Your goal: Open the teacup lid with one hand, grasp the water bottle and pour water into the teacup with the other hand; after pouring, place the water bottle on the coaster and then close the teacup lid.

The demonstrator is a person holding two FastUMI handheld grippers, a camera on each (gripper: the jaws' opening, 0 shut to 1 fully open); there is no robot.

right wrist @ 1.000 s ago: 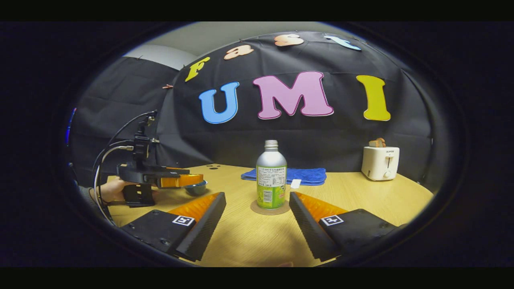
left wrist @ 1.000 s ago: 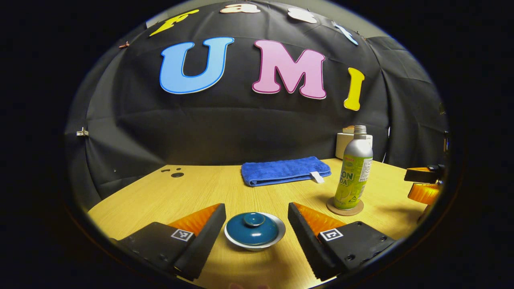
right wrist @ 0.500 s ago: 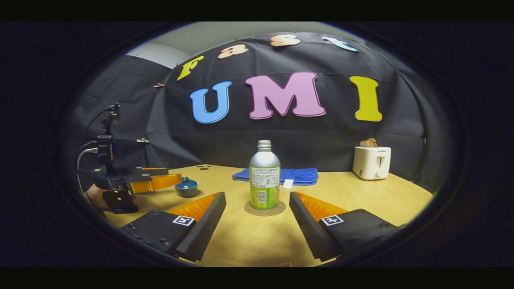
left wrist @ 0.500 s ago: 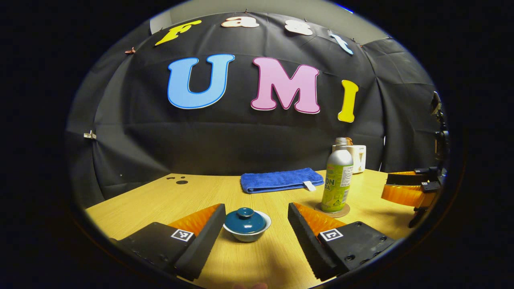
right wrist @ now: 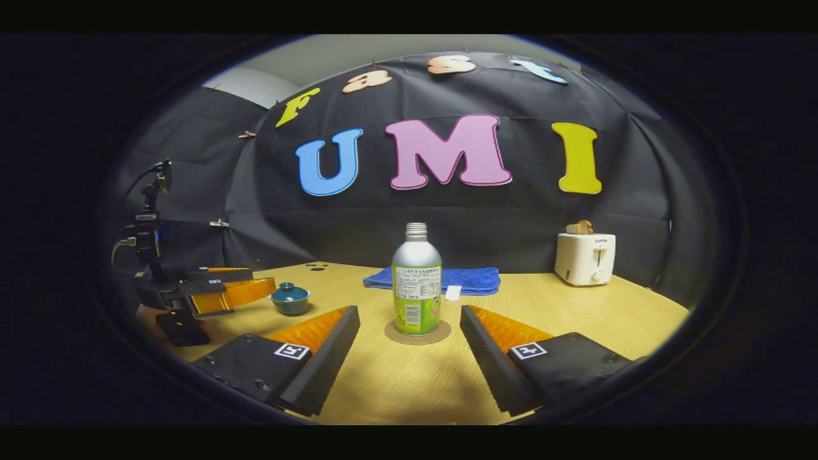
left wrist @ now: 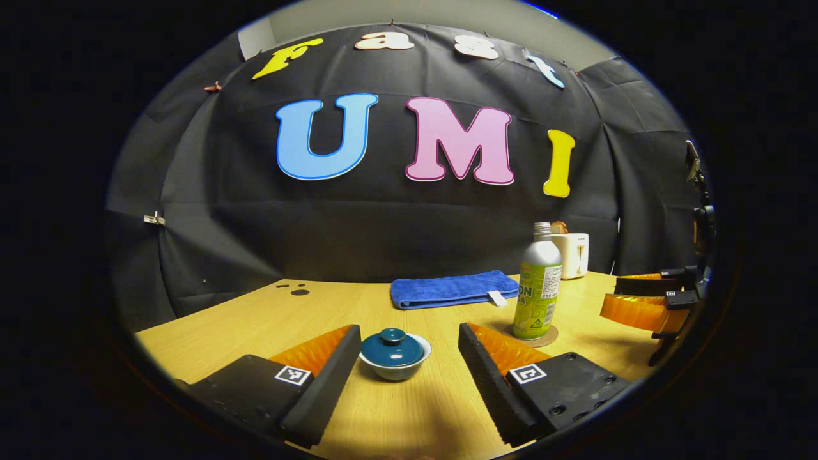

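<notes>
On the wooden table, the teacup sits with its lid in place, directly ahead of the left gripper, whose 2 fingers stand spread wide with nothing between them. Neither finger touches the cup; the gap is aligned on it, a stance judged to prepare a pinch on the lid's knob. The water bottle stands upright on the round coaster, centred ahead of the right gripper, which is likewise released and empty, its fingers flanking the bottle's line but short of it. Each tool is thus judged to be assigned 1 object: left for the lid, right for the bottle. With the lid on and the bottle at rest on the coaster, either no step has begun or all steps are complete; the frames do not settle which.

Left gripper view: gives the lid and knob close up, the bottle farther right, and the right gripper at the right edge. A blue towel lies folded at the table's back.

Right gripper view: gives the bottle's label side, the whole of a white toaster at back right, and the left gripper from its side, just beside the small teacup, with cables rising from its mount.
</notes>
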